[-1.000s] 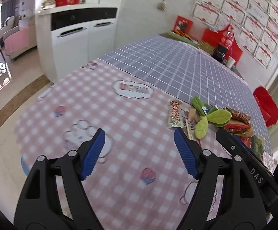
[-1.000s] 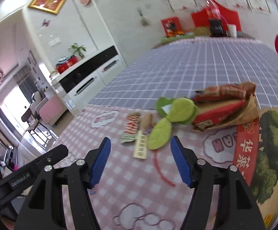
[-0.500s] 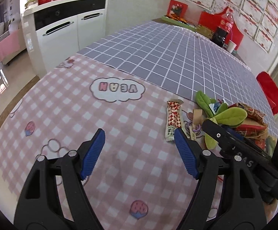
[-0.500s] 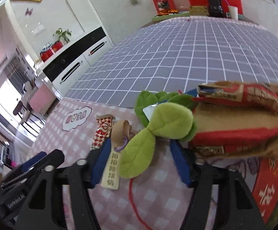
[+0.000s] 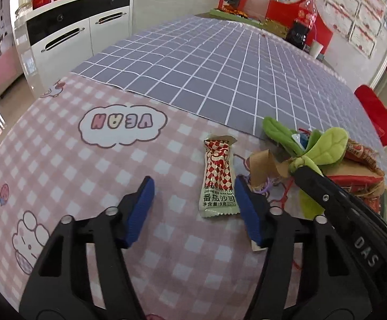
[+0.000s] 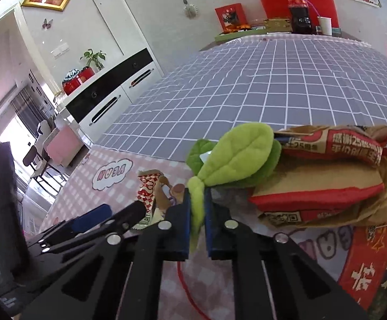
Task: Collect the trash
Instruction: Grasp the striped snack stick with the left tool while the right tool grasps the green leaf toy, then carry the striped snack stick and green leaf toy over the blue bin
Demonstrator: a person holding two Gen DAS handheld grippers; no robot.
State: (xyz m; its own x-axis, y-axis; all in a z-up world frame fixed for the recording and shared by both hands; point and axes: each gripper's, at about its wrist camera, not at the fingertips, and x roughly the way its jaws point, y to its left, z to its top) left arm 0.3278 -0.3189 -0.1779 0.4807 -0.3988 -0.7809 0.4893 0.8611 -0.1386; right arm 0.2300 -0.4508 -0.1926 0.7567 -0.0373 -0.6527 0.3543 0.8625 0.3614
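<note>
**A:** Two tools were over the worktop (image 5: pixel 60 144). Which was nearer the sachet (image 5: pixel 218 180)?

**B:** The left tool (image 5: pixel 193 208). The sachet lay flat just ahead of it, off-centre toward its right pad (image 5: pixel 246 213) and almost touching it. Its long axis ran straight away from the tool, in line with the fingers, so the jaws would meet its two long edges.

**A:** Was that tool holding anything?

**B:** No. Its jaws were about half open and closing, with the sachet partly between the tips and the pads not yet on it.

**A:** And the right tool (image 6: pixel 197 208)?

**B:** Its jaws had closed down on the stem of the green plush leaf (image 6: pixel 236 157). The leaf fanned out just beyond the tips, and a brown paper bag (image 6: pixel 326 184) with red print lay behind it, to that tool's right.

**A:** What changed over the last second?

**B:** Both tools had started wide open and farther back. The left one came forward and down until the sachet, once well ahead and to its right, sat at its tips. The right one moved in around the leaf, then pinched it.
</note>
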